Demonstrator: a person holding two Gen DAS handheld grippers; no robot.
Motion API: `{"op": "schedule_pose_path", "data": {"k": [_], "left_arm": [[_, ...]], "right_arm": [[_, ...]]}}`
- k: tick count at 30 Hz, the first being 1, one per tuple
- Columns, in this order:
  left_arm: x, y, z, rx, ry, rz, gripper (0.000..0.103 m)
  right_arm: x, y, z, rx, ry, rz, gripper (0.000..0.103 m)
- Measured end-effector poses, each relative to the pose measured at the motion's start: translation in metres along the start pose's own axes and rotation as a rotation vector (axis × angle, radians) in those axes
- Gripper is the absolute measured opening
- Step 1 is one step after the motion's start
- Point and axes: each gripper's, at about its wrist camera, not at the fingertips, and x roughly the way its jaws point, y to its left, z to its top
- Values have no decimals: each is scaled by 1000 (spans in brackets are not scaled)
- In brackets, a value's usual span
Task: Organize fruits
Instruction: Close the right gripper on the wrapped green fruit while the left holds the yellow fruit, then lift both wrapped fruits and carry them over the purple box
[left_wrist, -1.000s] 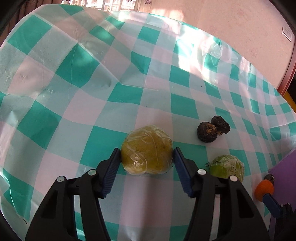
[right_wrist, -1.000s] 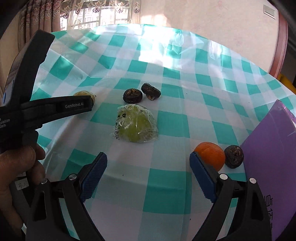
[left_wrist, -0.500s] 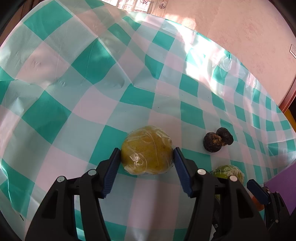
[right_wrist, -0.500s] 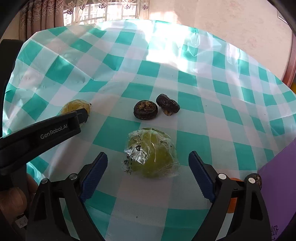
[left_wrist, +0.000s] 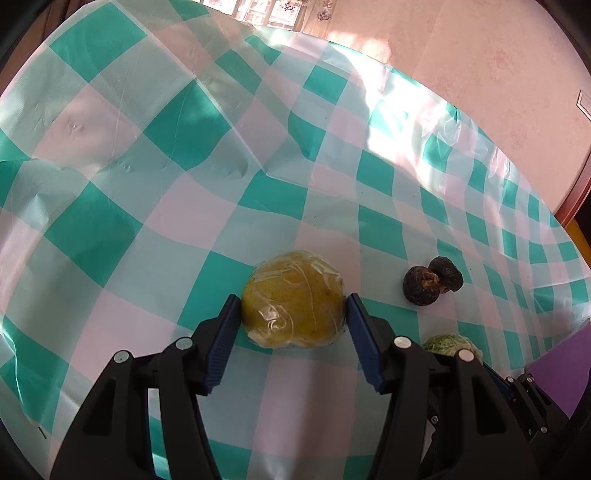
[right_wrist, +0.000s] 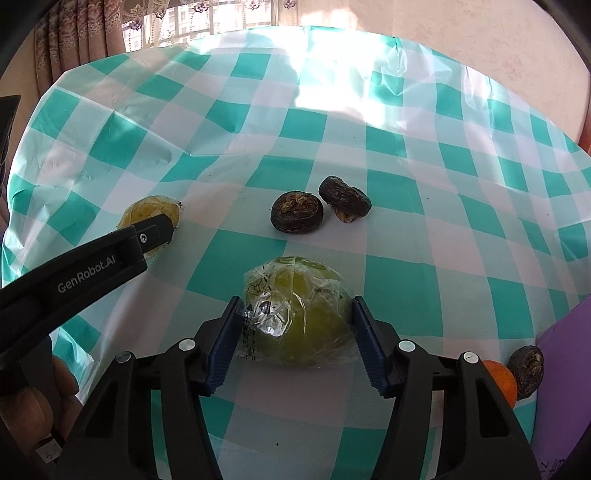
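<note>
The left claw (left_wrist: 293, 308) grips a round yellow fruit wrapped in clear film (left_wrist: 293, 319) on the checked tabletop (left_wrist: 155, 206). The right claw (right_wrist: 295, 314), its jaws just closing, presses both blue pads against a green fruit in a crinkled clear bag (right_wrist: 299, 314), near the two dark wrinkled fruits (right_wrist: 297, 212).

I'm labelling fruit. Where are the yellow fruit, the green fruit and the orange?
yellow fruit (left_wrist: 293, 300), left wrist view, wrapped middle.
green fruit (right_wrist: 301, 319), right wrist view, wrapped front.
orange (right_wrist: 500, 378), right wrist view, visible edge.
</note>
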Motion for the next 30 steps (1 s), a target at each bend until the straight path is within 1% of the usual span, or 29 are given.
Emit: {"op": "schedule_pose_path", "data": {"k": [8,11,17,23,30], "left_arm": [[-3,0,0,1,-6,-1,58],[-4,-1,0,1,-17,-7,58],[-11,-6,0,15,-64,-24,58],[-15,-9,1,24,-94,-45,58],[-32,-20,1,53,-177,-88,58]], "right_arm": [[-12,-2,-1,14,-64,14,58],[-20,-1,-2,9,-103,-2,58],[-39,3,-6,-5,-200,-45,58],[-48,3,-9,-6,-247,-81,58],[-67,0,-20,4,-326,-136,58]]}}
